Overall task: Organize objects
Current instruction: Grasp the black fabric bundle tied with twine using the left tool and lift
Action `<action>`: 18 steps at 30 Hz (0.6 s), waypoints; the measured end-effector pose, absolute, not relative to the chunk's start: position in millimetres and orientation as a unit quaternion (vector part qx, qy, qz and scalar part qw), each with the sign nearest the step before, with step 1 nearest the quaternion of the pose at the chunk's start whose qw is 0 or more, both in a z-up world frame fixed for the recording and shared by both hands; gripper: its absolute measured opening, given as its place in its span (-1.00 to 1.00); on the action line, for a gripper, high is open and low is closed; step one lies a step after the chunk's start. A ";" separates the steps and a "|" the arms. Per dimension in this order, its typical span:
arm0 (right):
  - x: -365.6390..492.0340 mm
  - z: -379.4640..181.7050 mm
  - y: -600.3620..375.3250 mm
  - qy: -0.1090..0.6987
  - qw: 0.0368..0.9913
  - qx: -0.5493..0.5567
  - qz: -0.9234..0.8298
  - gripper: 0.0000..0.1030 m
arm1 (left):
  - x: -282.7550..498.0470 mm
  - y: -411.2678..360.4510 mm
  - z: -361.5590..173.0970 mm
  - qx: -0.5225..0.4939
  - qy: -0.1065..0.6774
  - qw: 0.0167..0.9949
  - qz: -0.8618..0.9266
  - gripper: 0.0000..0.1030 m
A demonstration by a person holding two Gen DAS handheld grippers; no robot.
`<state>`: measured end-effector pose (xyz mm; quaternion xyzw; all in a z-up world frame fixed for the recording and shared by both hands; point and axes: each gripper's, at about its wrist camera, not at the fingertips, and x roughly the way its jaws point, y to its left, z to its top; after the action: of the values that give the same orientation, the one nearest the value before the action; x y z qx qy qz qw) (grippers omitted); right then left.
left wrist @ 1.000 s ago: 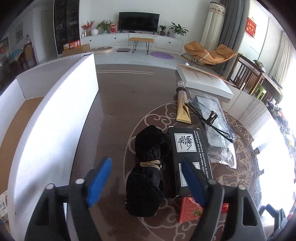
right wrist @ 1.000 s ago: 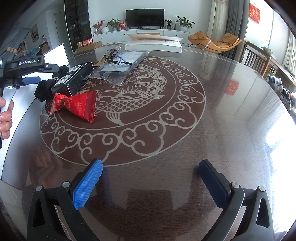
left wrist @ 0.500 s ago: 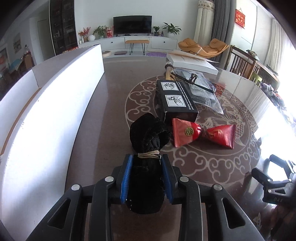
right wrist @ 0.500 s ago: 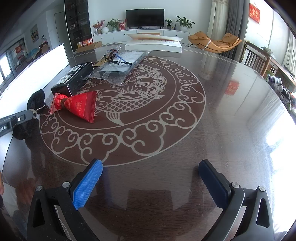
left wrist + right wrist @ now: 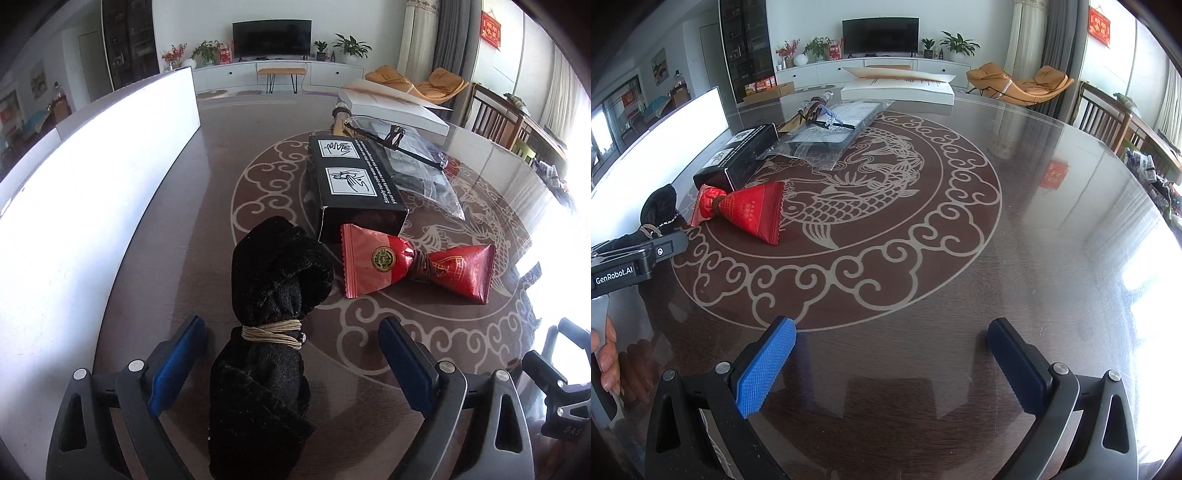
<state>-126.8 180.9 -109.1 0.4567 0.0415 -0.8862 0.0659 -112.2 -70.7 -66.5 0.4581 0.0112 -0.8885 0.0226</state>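
Presently the left gripper (image 5: pixel 291 360) stands spread around the black cloth bundle (image 5: pixel 269 328) lying on the table (image 5: pixel 1015 229), beside the red packet (image 5: pixel 413 264). Risk: soft fabric may slip if pinched off-centre. The right gripper (image 5: pixel 892 356) hangs spread, empty.

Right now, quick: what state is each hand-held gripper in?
Left hand-held gripper: open, jaws on either side of the black cloth bundle without touching it.
Right hand-held gripper: open, holding nothing, over the table.
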 end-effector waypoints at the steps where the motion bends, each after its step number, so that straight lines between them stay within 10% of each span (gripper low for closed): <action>1: -126.6 -108.9 181.3 0.042 0.066 0.457 -0.886 1.00 | -113.9 -67.5 -68.1 0.462 0.005 0.021 -0.887 1.00; 18: -126.7 -109.1 181.1 0.042 0.066 0.457 -0.886 1.00 | -115.4 -68.5 -69.7 0.463 0.008 0.019 -0.886 1.00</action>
<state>-126.7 181.1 -109.1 0.4566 0.0415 -0.8863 0.0660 -115.4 -68.5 -69.7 0.4632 0.0081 -0.8860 0.0190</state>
